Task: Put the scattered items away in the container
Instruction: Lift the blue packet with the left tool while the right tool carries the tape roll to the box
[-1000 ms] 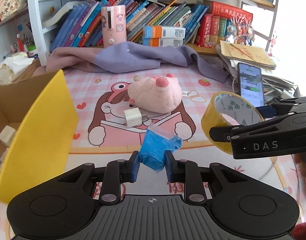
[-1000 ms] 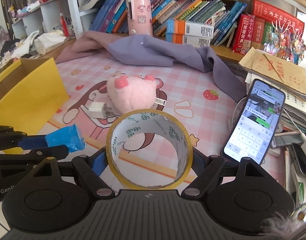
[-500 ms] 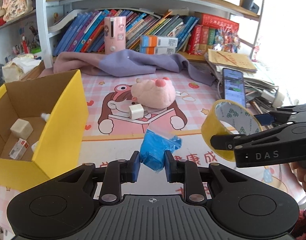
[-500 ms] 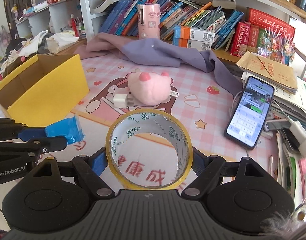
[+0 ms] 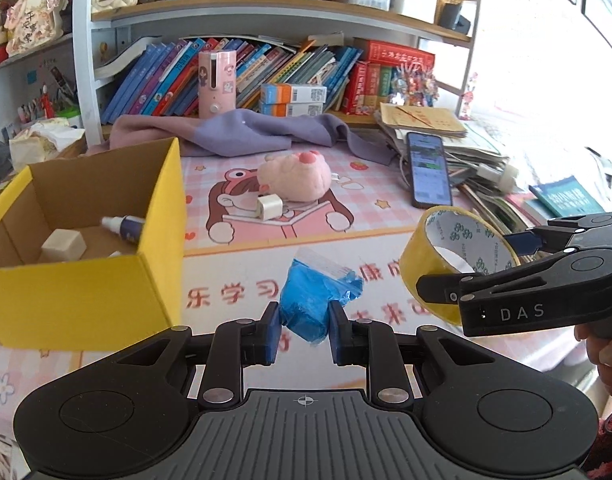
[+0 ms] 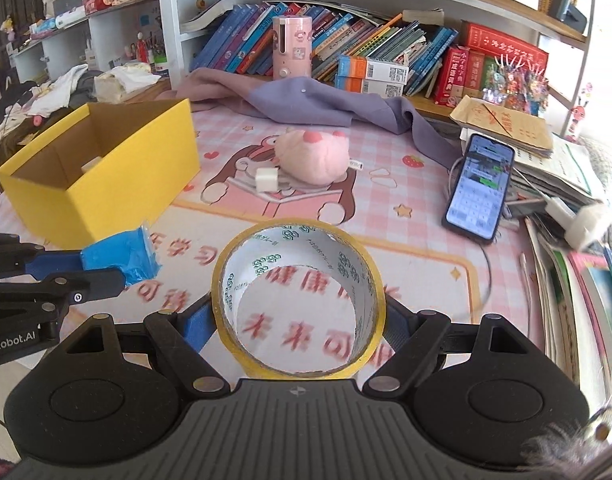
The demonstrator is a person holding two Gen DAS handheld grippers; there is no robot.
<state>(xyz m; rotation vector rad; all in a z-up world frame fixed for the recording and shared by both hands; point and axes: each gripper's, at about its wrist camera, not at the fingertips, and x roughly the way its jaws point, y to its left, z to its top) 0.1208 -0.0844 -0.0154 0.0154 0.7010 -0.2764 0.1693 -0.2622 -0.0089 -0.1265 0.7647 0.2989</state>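
Note:
My left gripper [image 5: 303, 330] is shut on a blue crumpled packet [image 5: 312, 298], held in the air above the mat. To its right, my right gripper [image 6: 297, 322] is shut on a wide yellow tape roll [image 6: 297, 300], which also shows in the left wrist view as the tape roll [image 5: 450, 256]. The yellow cardboard box [image 5: 85, 292] stands at the left with a white cube [image 5: 63, 245] and a small bottle [image 5: 123, 226] inside. A pink plush toy [image 5: 295, 176] and a white charger plug [image 5: 269, 207] lie on the mat further back.
A phone [image 6: 480, 186] lies at the right beside stacked papers and books [image 6: 562, 184]. A purple cloth [image 5: 241, 132] is heaped at the back under a bookshelf [image 5: 265, 68], with a pink cylinder [image 5: 217, 78] on it. A person's hand [image 5: 608, 352] holds the right gripper.
Both grippers have pulled back and risen a little with their loads. The box, plush toy and phone now show further off, and more of the box's inside is in view.

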